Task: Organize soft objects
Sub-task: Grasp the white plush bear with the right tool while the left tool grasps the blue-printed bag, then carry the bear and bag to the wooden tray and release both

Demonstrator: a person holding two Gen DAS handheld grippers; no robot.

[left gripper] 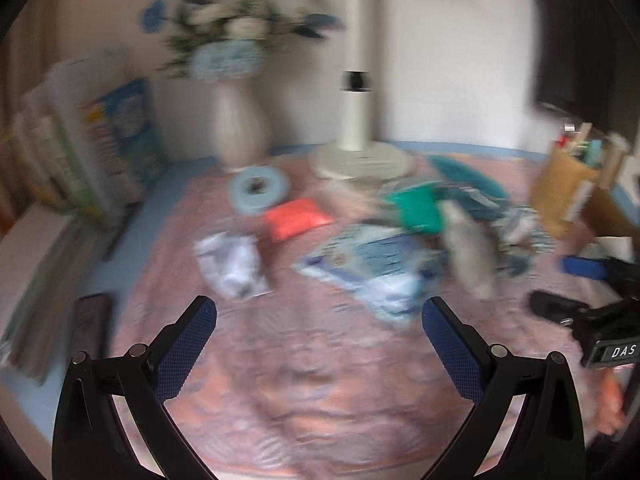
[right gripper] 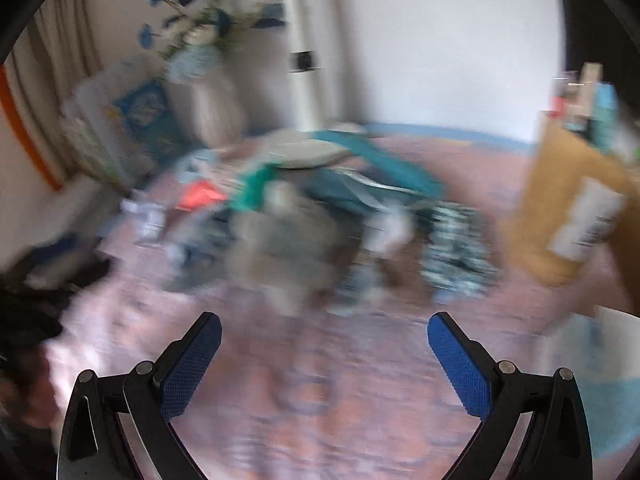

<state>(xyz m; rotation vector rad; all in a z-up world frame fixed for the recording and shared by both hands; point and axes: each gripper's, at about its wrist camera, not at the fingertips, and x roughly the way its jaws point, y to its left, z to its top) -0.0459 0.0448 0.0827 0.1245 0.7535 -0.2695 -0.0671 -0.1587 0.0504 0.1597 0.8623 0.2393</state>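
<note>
Both the left gripper (left gripper: 319, 320) and right gripper (right gripper: 324, 336) stand wide, empty. Heap of limp, light grey and teal cloths (right gripper: 296, 232) lies mid pink patterned tablecloth (left gripper: 304, 380), toward its far edge. Likely floppy; pinch a raised fold.

A heap of cloths (left gripper: 436, 216) lies mid-rug (left gripper: 304, 360); left of it a pouch (left gripper: 296, 218) and crumpled bag (left gripper: 232, 264); behind — vase (left gripper: 238, 128) and lamp base (left gripper: 360, 160); cardboard box (right gripper: 568, 204) stands right.

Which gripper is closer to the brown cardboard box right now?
Right. The right gripper has the brown cardboard box large just right of it; from the left gripper, the box sits smaller, far right.
</note>
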